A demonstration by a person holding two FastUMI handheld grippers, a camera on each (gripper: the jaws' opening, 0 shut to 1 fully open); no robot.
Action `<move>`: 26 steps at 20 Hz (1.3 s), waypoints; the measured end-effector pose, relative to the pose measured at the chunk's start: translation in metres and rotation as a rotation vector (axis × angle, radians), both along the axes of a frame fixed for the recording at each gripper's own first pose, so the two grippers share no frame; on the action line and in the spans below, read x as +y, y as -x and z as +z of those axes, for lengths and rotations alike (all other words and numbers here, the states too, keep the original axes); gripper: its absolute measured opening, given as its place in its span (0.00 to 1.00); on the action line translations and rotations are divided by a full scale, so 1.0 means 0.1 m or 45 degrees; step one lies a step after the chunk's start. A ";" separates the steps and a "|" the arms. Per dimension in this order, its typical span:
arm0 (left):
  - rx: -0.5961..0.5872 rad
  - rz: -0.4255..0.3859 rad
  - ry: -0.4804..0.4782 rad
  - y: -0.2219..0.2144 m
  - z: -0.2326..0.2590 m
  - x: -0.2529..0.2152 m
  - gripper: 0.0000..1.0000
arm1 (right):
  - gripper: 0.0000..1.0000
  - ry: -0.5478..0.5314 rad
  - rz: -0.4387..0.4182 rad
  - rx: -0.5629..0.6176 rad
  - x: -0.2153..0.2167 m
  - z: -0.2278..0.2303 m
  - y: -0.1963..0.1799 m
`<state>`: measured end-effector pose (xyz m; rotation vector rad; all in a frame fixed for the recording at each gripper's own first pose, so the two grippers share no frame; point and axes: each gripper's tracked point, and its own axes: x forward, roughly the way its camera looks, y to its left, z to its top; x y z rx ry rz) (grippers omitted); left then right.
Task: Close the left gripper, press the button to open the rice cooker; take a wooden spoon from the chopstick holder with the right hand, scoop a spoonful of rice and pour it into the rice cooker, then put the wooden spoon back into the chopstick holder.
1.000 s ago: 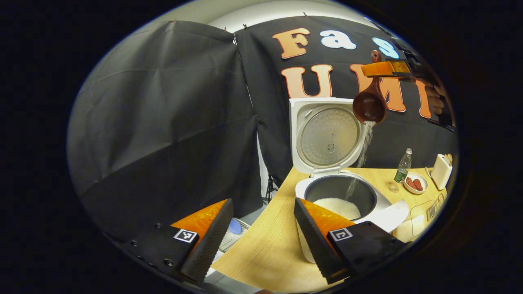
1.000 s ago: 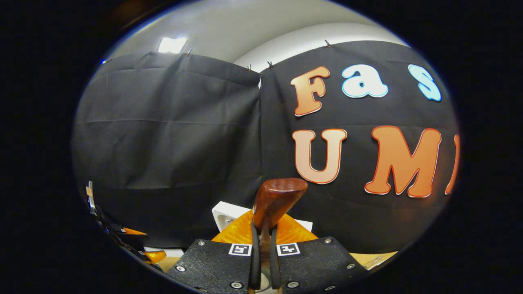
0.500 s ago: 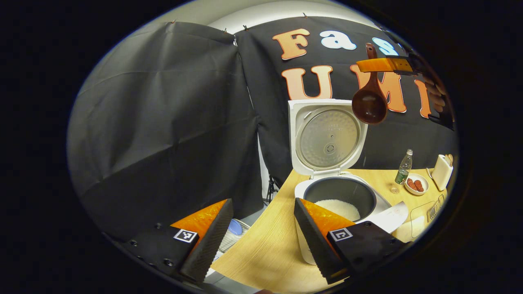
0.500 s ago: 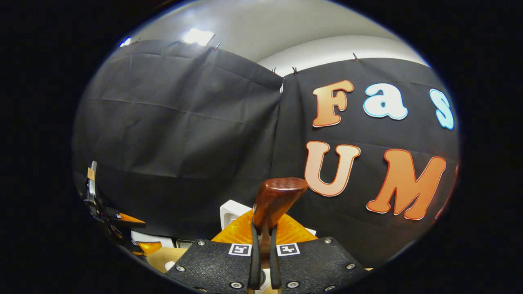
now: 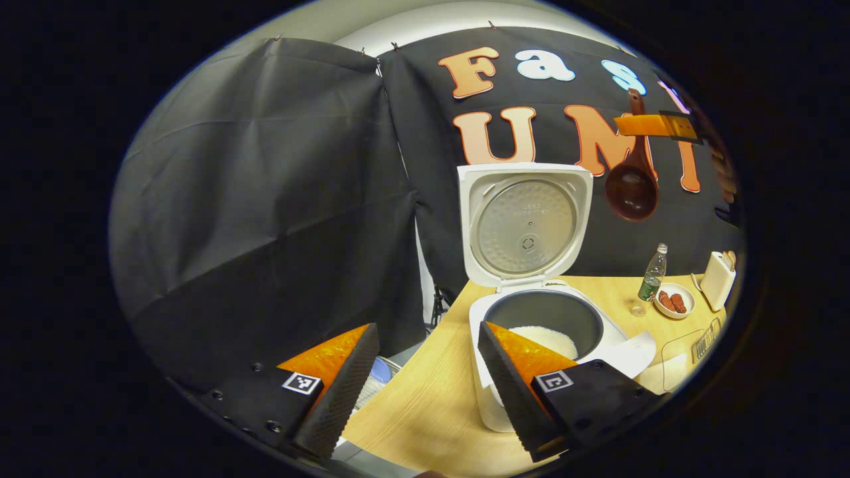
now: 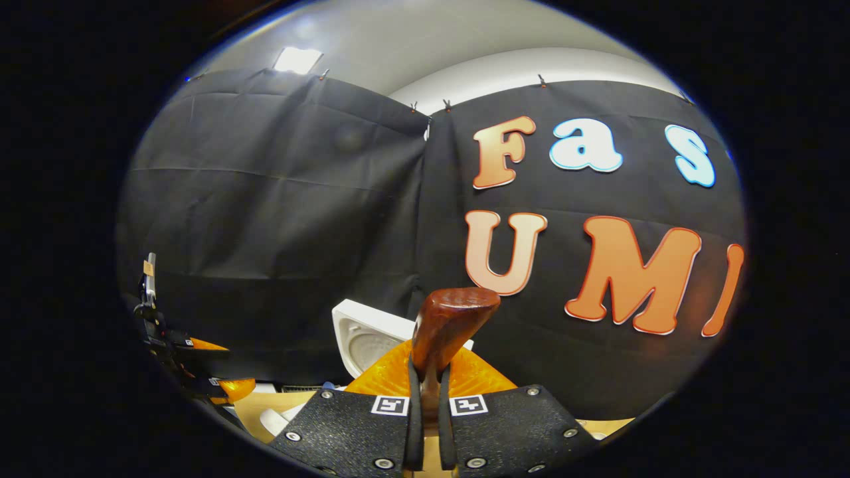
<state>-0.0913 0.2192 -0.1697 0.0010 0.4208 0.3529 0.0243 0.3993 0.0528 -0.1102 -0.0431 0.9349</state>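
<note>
The white rice cooker [image 5: 485, 398] stands on the wooden table with its lid [image 5: 524, 222] up, and white rice [image 5: 551, 337] lies in its dark pot. My left gripper [image 5: 425, 385] is open, low in front of the cooker, holding nothing. High at the right, my right gripper [image 5: 654, 125] is shut on the wooden spoon's handle. The spoon's brown bowl [image 5: 631, 191] hangs down, right of the lid, with no rice falling. In the right gripper view, my right gripper [image 6: 425, 425] clamps the wooden spoon [image 6: 451, 318]. The white chopstick holder [image 5: 717, 280] stands far right.
A small bottle [image 5: 652, 272] and a white dish with red pieces [image 5: 674, 301] sit on the table [image 5: 425, 405] behind the cooker. A white sheet [image 5: 637, 348] and a clear tray [image 5: 690, 342] lie at the right. My left gripper appears far off [image 6: 199, 362] in the right gripper view.
Rice was streaming from the spoon into the pot a second ago; the stream has stopped. My right gripper has carried the spoon to the right, away from above the cooker.
</note>
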 end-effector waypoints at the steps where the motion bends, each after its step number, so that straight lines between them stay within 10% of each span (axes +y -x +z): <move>1: -0.001 -0.013 0.007 -0.03 0.01 -0.06 0.99 | 0.04 0.010 -0.029 0.006 -0.13 -0.05 -0.04; 26: -0.098 -0.192 -0.015 -0.36 0.53 -1.19 1.00 | 0.08 0.067 -0.894 0.432 -3.99 -1.78 -0.25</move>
